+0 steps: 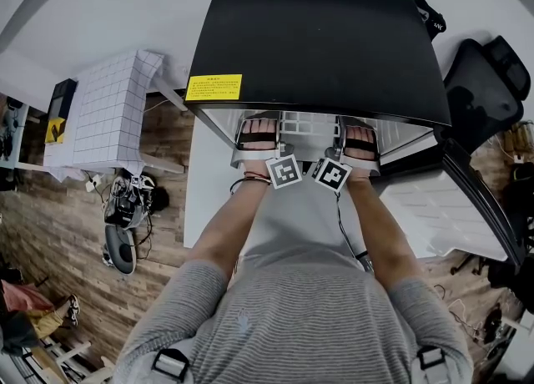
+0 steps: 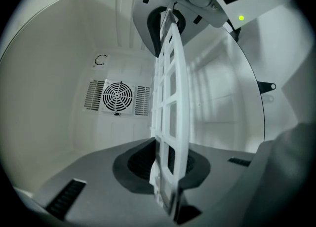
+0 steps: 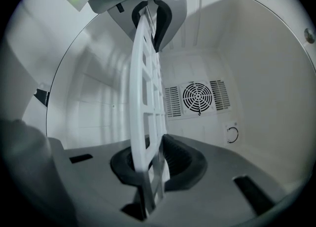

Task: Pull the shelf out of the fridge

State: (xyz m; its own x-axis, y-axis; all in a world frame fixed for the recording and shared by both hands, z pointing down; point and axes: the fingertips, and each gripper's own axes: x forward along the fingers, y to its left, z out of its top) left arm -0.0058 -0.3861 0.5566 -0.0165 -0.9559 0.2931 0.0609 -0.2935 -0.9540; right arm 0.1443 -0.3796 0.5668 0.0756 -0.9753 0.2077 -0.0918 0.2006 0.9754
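White grid shelf [image 1: 304, 126] lies level inside the open fridge [image 1: 309, 40], its front edge toward you. Your left gripper [image 2: 165, 166] has its jaws closed on that edge near the left end, your right gripper [image 3: 148, 166] on the right end. In each gripper view the shelf runs between the 2 dark pads, pinched by both.

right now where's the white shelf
In the head view the white grid shelf sits in the fridge mouth, front edge clamped by left gripper and right gripper.
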